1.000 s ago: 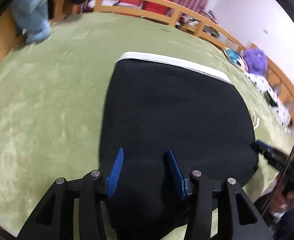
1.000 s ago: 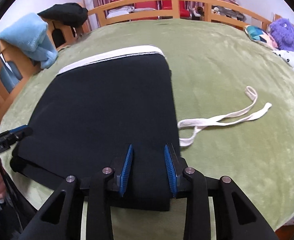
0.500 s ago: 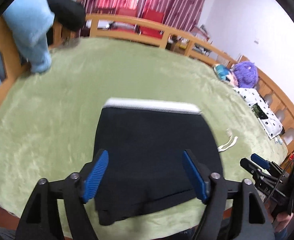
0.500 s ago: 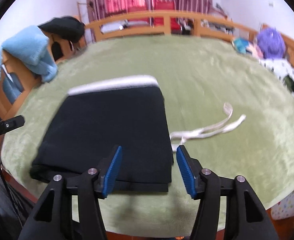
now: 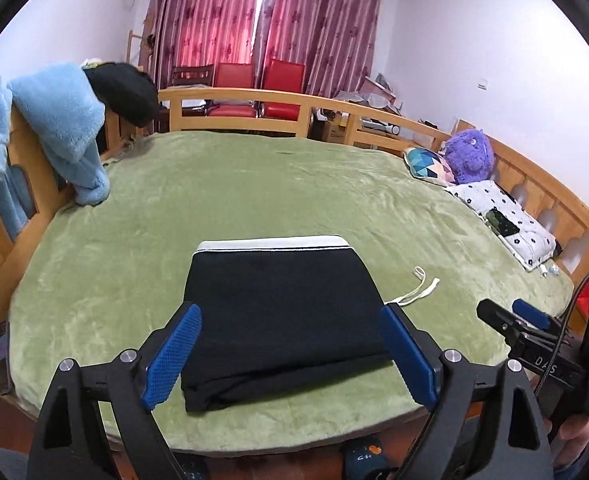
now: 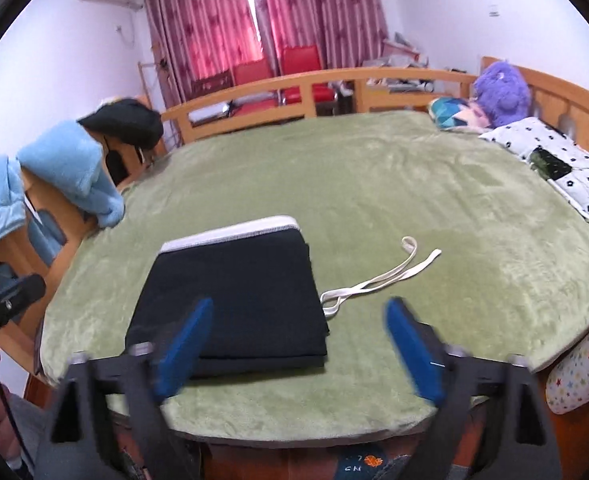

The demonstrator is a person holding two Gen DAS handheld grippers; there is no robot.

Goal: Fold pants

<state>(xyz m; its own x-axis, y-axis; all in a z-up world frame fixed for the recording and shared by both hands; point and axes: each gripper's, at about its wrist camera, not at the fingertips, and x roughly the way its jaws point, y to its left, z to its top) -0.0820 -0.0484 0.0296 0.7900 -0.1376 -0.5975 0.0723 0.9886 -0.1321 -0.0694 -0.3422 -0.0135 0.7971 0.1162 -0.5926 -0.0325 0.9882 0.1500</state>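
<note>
The black pants (image 5: 282,296) lie folded in a neat rectangle on the green blanket (image 5: 254,184), white waistband at the far edge. Their white drawstring (image 5: 418,292) trails loose to the right. My left gripper (image 5: 290,312) hovers above and in front of the pants, its jaws opening wide with nothing pressed between the blue pads. In the right wrist view the pants (image 6: 234,292) sit left of centre, the drawstring (image 6: 378,280) beside them. My right gripper (image 6: 299,306) is blurred, raised off the cloth, its jaws also opening and holding nothing.
A wooden rail (image 5: 278,100) rings the bed. Light-blue fleece (image 5: 58,120) and a dark garment (image 5: 122,92) hang over it at left. A purple plush (image 5: 470,156) and pillows (image 5: 506,220) lie at right. A phone (image 5: 0,344) rests on the left bed edge.
Both grippers rose and drew back from the pants, and their jaws spread from narrow to wide. The pants stay folded on the blanket and look smaller.
</note>
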